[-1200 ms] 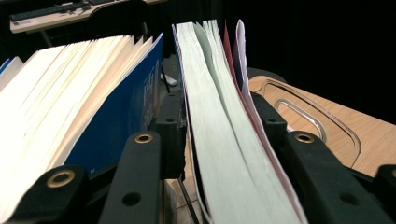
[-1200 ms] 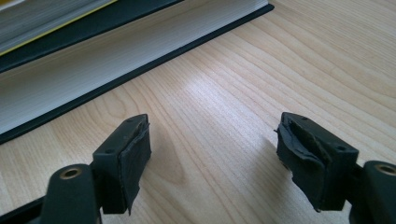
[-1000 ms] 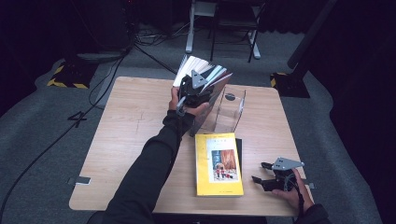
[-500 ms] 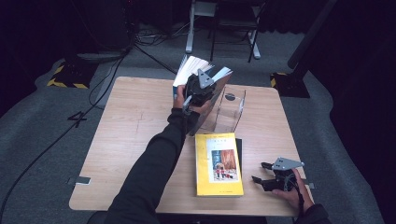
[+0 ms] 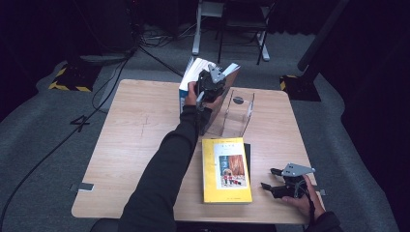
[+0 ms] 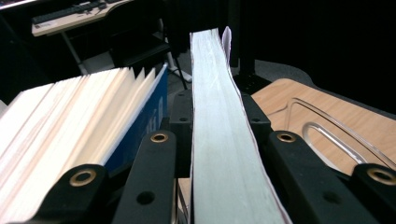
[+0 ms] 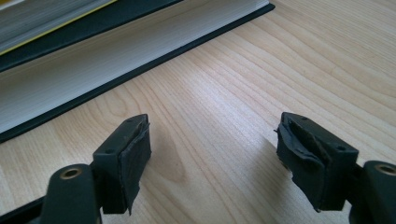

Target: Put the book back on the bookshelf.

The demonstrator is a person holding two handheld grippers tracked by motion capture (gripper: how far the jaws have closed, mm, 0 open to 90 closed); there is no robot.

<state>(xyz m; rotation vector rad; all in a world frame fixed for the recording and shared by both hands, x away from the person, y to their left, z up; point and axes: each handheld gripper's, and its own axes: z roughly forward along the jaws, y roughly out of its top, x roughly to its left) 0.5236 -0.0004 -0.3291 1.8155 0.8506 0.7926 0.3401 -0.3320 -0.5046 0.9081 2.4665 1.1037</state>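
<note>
At the far edge of the table (image 5: 125, 145) the left gripper (image 5: 212, 86) is clamped on a thin book (image 6: 219, 140), its two black jaws pressing flat against either cover, having just closed in on it; the left gripper view looks straight along the pale page edge that rises between them. In the high view this book is held up on edge and tilted, between a blue-covered book (image 5: 186, 84) that stands with its pages fanned open on one side and a clear acrylic stand (image 5: 237, 116) on the other. Whether the gripped book's lower edge touches the table or hangs just clear of it is hard to tell from here. Nearer the person, a yellow book (image 5: 226, 169) lies flat on top of a black-covered book (image 7: 116, 70). The right gripper (image 5: 280, 186) sits near the front right corner, just beside that stack, its jaws spread wide over bare wood with nothing between them
</note>
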